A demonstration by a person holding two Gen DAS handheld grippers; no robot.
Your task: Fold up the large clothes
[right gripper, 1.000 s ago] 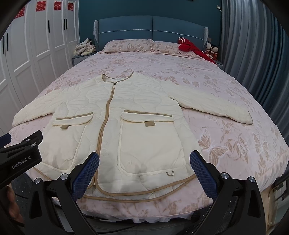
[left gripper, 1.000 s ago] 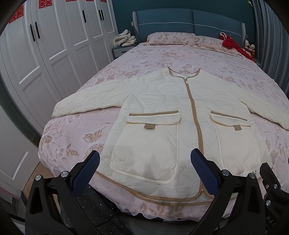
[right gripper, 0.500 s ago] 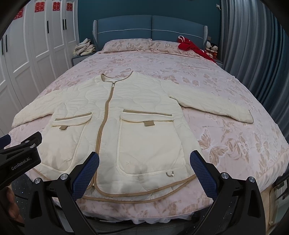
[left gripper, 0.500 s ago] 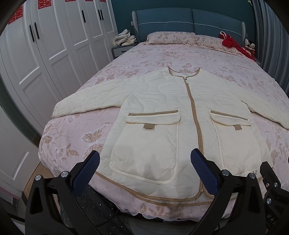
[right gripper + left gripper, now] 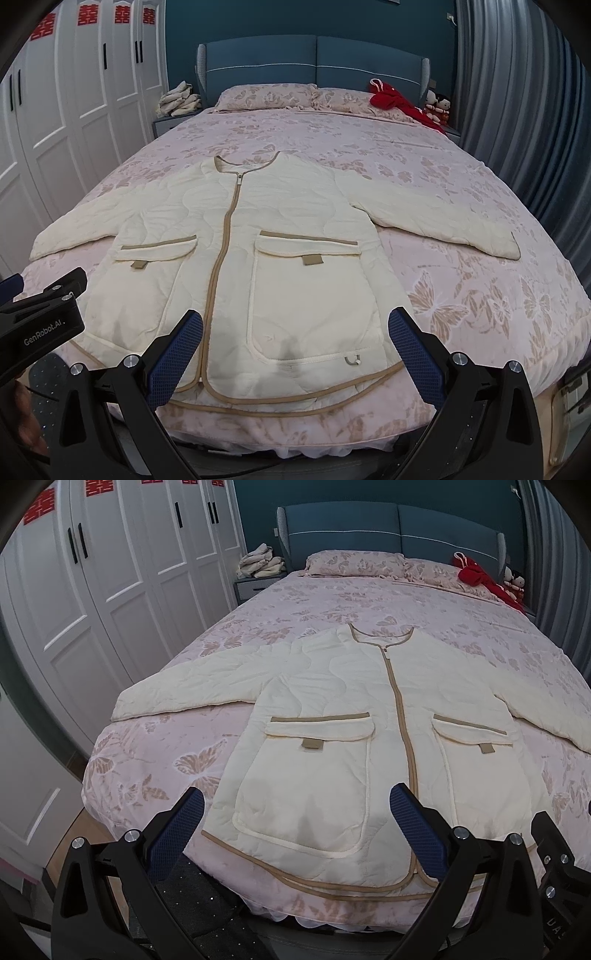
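A cream quilted jacket with tan trim, a closed front zip and two flap pockets lies flat and face up on the bed, sleeves spread out to both sides, hem toward me. It also shows in the right wrist view. My left gripper is open and empty, hovering just short of the hem over the left pocket. My right gripper is open and empty, hovering near the hem over the right pocket. The left gripper's body shows at the left edge of the right wrist view.
The bed has a pink butterfly-print cover, two pillows and a blue headboard. A red garment lies at the far right. White wardrobes stand at left, grey curtains at right. Folded clothes sit on a nightstand.
Both views have barely shifted; the grippers stay open and the jacket lies as before.
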